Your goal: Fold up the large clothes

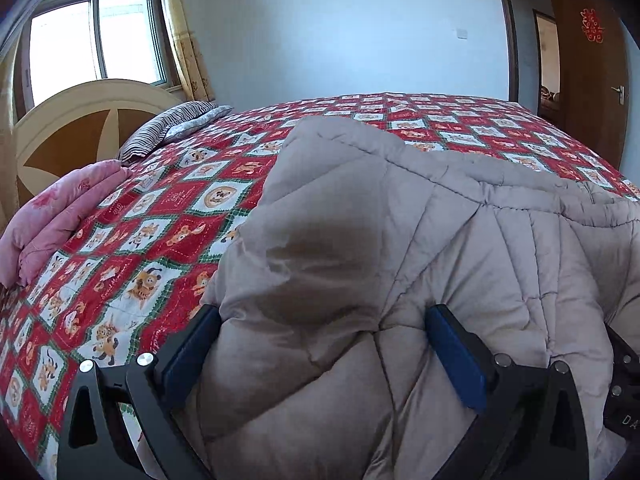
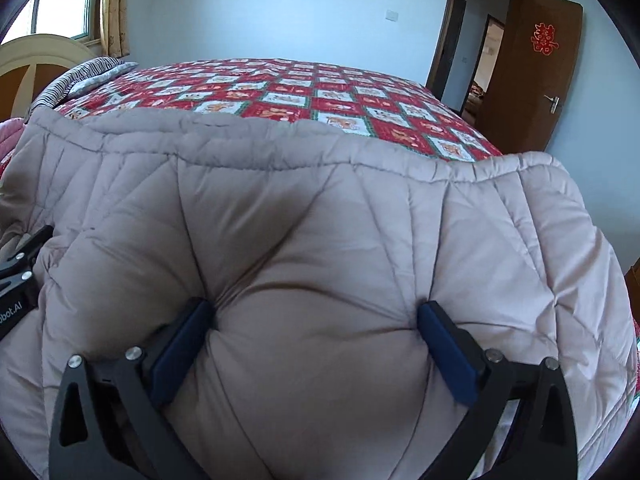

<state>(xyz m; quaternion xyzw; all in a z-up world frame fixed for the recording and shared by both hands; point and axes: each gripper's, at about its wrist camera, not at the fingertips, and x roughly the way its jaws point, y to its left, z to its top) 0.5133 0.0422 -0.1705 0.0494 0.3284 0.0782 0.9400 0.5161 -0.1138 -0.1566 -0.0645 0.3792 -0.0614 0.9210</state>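
Note:
A large padded beige-grey quilted coat (image 1: 440,240) lies on the near side of the bed, and in the right wrist view the coat (image 2: 320,208) fills most of the frame. My left gripper (image 1: 320,320) is open at the coat's left end, its blue fingertips pressed into the padding, which bulges between them. A darker patch shows on the fabric just ahead of it. My right gripper (image 2: 316,312) is open too. It presses into the coat further right, and creases radiate from both fingertips. The left gripper's black body (image 2: 16,280) is at the frame's left edge.
The bed carries a red, white and green patterned cover (image 1: 180,220). A folded pink quilt (image 1: 60,216) and a striped pillow (image 1: 176,124) lie by the headboard (image 1: 80,128) at the left. An open brown door (image 2: 532,72) stands beyond the bed at the right.

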